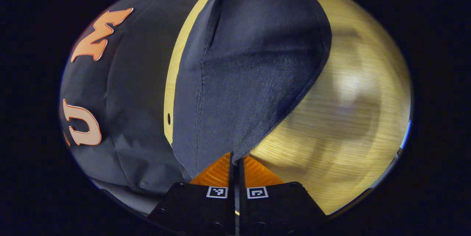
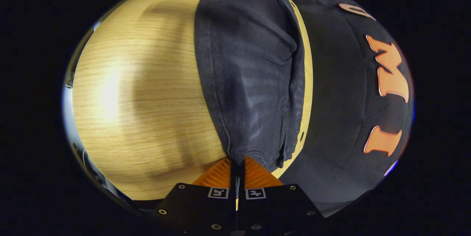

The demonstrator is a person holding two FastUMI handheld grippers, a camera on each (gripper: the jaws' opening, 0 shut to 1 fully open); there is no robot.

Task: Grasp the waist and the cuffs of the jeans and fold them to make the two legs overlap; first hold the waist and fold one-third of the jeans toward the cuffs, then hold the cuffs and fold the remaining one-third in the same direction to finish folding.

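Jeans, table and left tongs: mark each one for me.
jeans [image 1: 250, 74], left gripper view, on the flat dark denim panel.
table [image 2: 140, 92], right gripper view, on bare wood beside the denim.
left tongs [image 1: 236, 162], left gripper view, midway between the fingertips at the fabric's corner.

Left gripper view: low over the bench [image 1: 342, 92], looking forward along its left claw [image 1: 235, 158], very close to the jeans [image 1: 254, 63]. Right gripper view: same setup, booth wall on the opposite side. Shared: jeans, bench top, wall cloth [image 2: 342, 118].

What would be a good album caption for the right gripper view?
The right gripper, shut on the edge of dark jeans, lifts them over a wooden table.
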